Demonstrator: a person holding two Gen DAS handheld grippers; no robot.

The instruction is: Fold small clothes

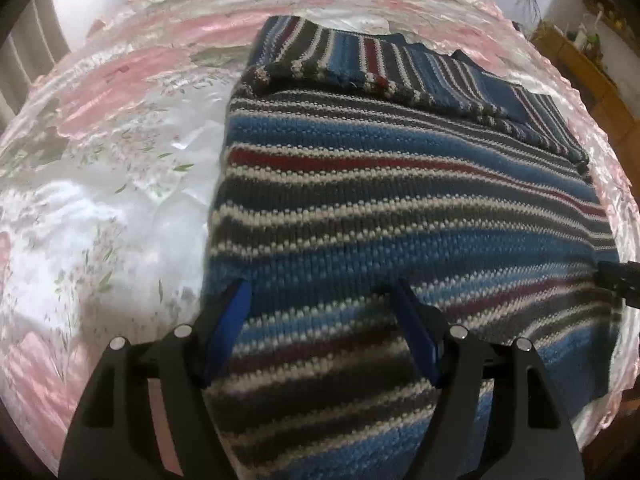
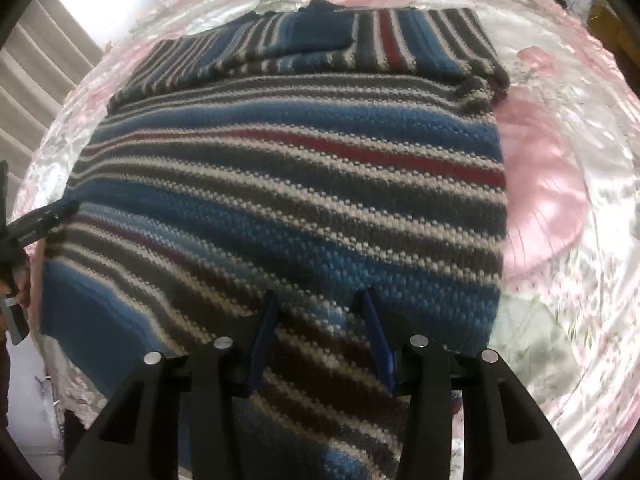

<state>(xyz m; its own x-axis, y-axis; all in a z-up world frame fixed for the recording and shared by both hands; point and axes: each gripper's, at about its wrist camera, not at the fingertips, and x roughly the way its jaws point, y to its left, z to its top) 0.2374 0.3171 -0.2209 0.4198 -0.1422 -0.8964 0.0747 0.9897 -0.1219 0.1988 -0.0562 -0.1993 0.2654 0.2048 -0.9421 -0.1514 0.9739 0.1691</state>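
On floral bedspread (image 1: 120,168) | striped sweater (image 1: 400,208) (sleeves folded) | both hand-held grippers spread

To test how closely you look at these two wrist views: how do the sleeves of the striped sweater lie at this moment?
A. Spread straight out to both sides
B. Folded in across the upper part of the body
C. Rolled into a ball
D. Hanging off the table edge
B: both sleeves lie folded in across the top of the striped sweater, their stripes running crosswise to those of the body.
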